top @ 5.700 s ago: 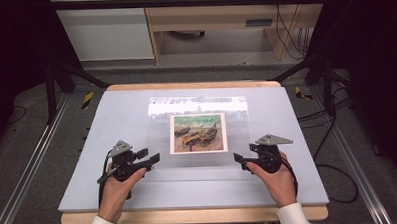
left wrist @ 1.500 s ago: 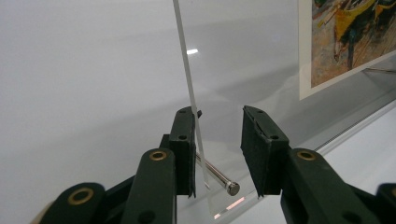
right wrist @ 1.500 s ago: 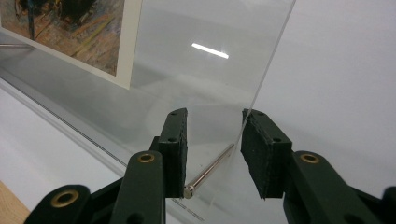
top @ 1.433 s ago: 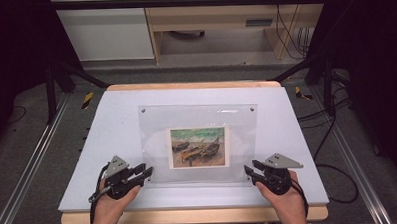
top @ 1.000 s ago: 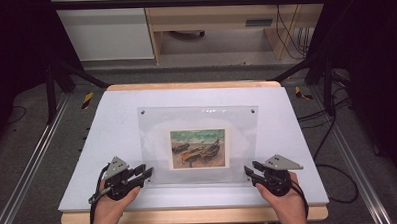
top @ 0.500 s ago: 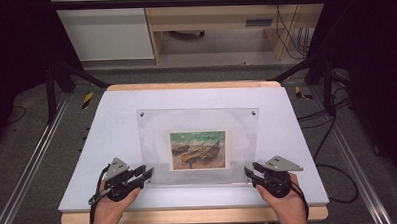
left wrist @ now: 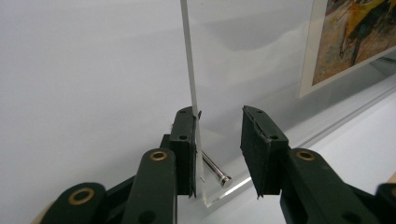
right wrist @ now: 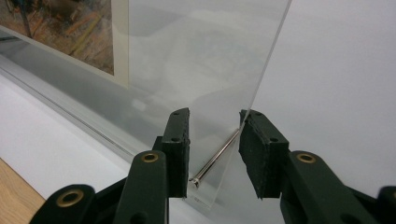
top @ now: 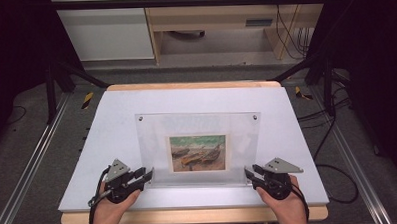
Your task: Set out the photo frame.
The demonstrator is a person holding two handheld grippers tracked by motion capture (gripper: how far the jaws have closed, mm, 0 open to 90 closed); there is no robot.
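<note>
The left gripper (top: 147, 175) is sitting at the near-left part of the bench (top: 112, 125), held in the person's left hand (top: 112, 207). In the left gripper view its jaws are straddling the lower left corner of the clear acrylic frame (top: 197, 127): one jaw is lying flat against the pane's edge, while the other is standing apart from it, with a small metal pin (left wrist: 215, 171) poking out between them. So these jaws are parted and not clamping the pane.

The acrylic frame is standing tilted up on its near edge in the middle of the bench, with a picture of beached boats (top: 198, 153) showing in its lower half.

The right gripper (top: 249, 173) is resting at the frame's lower right corner, carried by the right hand (top: 285, 206). In the right gripper view its jaws are likewise spread around the corner, one touching the pane's edge, the other clear of it, and a pin (right wrist: 215, 161) is crossing the gap.
</note>
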